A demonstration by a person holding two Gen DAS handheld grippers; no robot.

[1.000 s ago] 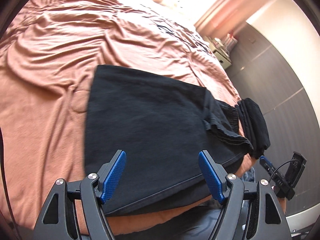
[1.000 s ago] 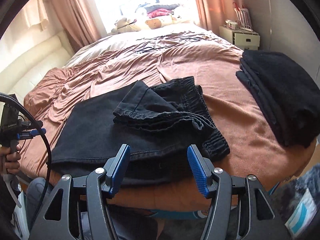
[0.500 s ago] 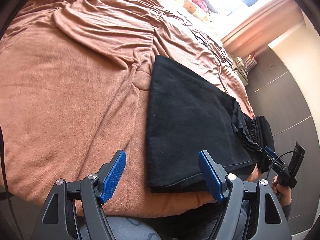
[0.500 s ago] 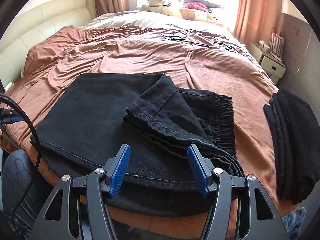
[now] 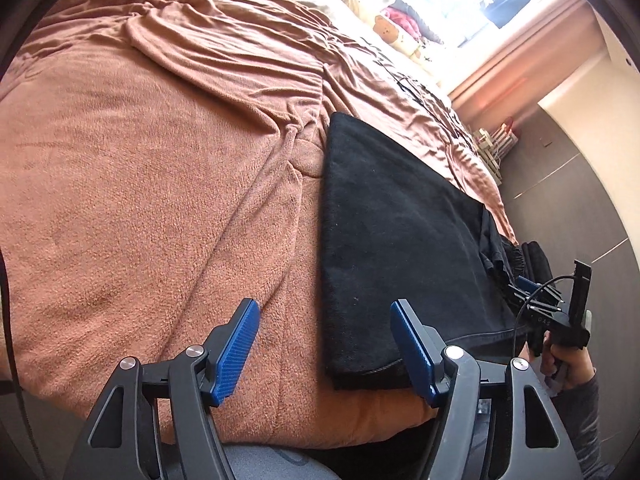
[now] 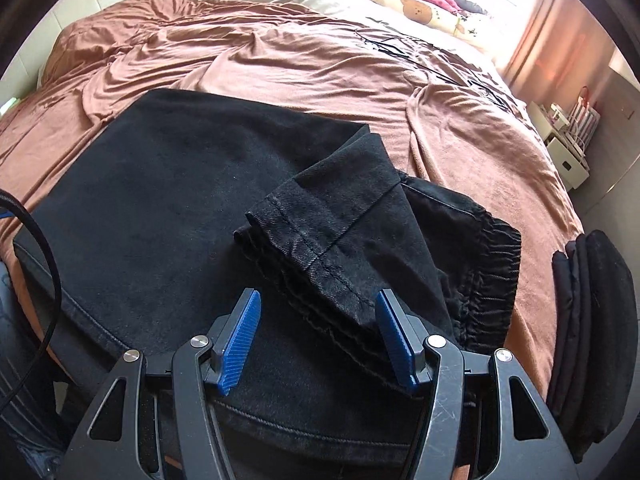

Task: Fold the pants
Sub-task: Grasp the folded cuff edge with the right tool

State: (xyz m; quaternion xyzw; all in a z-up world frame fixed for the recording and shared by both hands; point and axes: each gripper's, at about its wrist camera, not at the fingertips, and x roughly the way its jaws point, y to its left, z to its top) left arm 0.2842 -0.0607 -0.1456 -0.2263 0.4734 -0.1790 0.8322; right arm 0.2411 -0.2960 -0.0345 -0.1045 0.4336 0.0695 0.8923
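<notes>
Black pants (image 6: 168, 208) lie partly folded on the brown bed cover, near the front edge of the bed. Their hemmed leg ends (image 6: 320, 248) lie on top, over the elastic waistband (image 6: 492, 272). My right gripper (image 6: 318, 338) is open and empty, low over the leg hems. In the left wrist view the pants (image 5: 392, 232) lie ahead to the right. My left gripper (image 5: 326, 342) is open and empty, over the bed cover at the pants' near left corner. The right gripper and its hand (image 5: 560, 332) show at the far right.
A stack of folded black clothes (image 6: 592, 320) lies at the bed's right edge. The brown bed cover (image 5: 140, 180) spreads wide to the left. Soft toys and pillows (image 6: 420, 4) sit at the far end by the window. A white nightstand (image 6: 568, 156) stands at the right.
My right gripper has moved in closer over the pants' leg hems. My left gripper has swung left, to the pants' left edge and the bare bed cover. Both stay open.
</notes>
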